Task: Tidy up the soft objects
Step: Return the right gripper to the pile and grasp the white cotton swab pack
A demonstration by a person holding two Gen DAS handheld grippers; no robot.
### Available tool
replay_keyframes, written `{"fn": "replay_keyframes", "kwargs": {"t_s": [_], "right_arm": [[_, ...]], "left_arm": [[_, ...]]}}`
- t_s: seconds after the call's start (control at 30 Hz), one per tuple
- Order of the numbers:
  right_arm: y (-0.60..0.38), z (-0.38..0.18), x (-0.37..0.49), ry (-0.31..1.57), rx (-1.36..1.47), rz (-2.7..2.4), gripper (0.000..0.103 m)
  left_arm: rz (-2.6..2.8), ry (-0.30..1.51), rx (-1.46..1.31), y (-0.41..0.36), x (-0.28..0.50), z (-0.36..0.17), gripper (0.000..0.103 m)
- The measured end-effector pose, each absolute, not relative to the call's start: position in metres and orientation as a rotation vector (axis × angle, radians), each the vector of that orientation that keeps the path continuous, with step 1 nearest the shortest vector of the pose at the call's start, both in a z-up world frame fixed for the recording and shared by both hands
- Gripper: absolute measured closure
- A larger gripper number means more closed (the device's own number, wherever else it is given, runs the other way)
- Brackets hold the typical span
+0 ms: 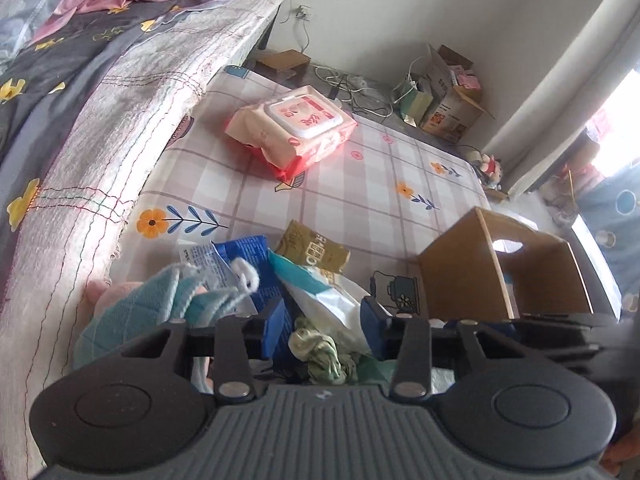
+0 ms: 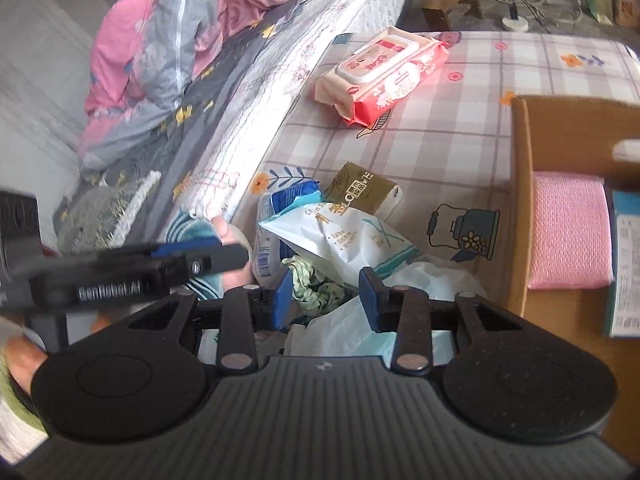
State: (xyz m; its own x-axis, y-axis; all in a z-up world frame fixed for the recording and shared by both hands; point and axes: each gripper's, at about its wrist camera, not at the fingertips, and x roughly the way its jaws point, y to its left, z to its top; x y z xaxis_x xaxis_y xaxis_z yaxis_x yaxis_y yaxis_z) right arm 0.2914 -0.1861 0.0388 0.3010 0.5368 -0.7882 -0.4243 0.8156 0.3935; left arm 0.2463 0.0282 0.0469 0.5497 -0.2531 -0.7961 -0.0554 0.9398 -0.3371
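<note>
A heap of soft things lies on the checked mat: a crumpled green cloth, a white-and-teal packet, a blue packet and an olive packet. A teal knitted piece lies at the heap's left. My left gripper hangs over the heap, jaws partly apart, with the green cloth and the white packet in the gap. My right gripper is open above the green cloth and a white plastic bag. The left gripper shows blurred at its left.
A brown box at the right holds a pink folded cloth and a teal-edged carton. A pink wipes pack lies farther out on the mat. The bed's edge runs along the left. Cartons and cables crowd the far wall.
</note>
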Motion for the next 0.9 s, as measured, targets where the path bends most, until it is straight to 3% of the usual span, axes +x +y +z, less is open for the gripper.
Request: {"fn": "replay_keyframes", "kwargs": {"t_s": [0.1, 0.2, 0.37, 0.4, 0.47, 0.5, 0.7, 0.73, 0.9], "right_arm": [[-0.155, 0.033, 0.295, 1.067, -0.048, 0.675, 0.06], [-0.126, 0.024, 0.301, 1.033, -0.178, 0.679, 0.046], [-0.091, 0.006, 0.309, 1.007, -0.309, 0.703, 0.044], [-0.088, 0.003, 0.311, 1.001, -0.331, 0.696, 0.047], [-0.088, 0.0, 0.316, 0.996, -0.331, 0.675, 0.067], [-0.094, 0.001, 0.32, 1.0, -0.292, 0.677, 0.07], [-0.149, 0.009, 0.358, 1.03, -0.016, 0.605, 0.077], [-0.159, 0.008, 0.365, 1.039, 0.034, 0.595, 0.084], [-0.194, -0.004, 0.392, 1.074, 0.217, 0.527, 0.085]], "left_arm": [[-0.11, 0.984, -0.352, 0.033, 0.257, 0.047, 0.065], [-0.112, 0.98, -0.366, 0.035, 0.264, 0.046, 0.065], [-0.114, 0.977, -0.392, 0.038, 0.271, 0.043, 0.065], [-0.114, 0.977, -0.394, 0.039, 0.272, 0.042, 0.065], [-0.116, 0.979, -0.4, 0.04, 0.274, 0.041, 0.065], [-0.119, 0.977, -0.401, 0.041, 0.274, 0.04, 0.065], [-0.142, 0.966, -0.396, 0.042, 0.273, 0.037, 0.065], [-0.149, 0.965, -0.392, 0.04, 0.272, 0.036, 0.065], [-0.193, 0.991, -0.319, 0.023, 0.27, 0.028, 0.059]]}}
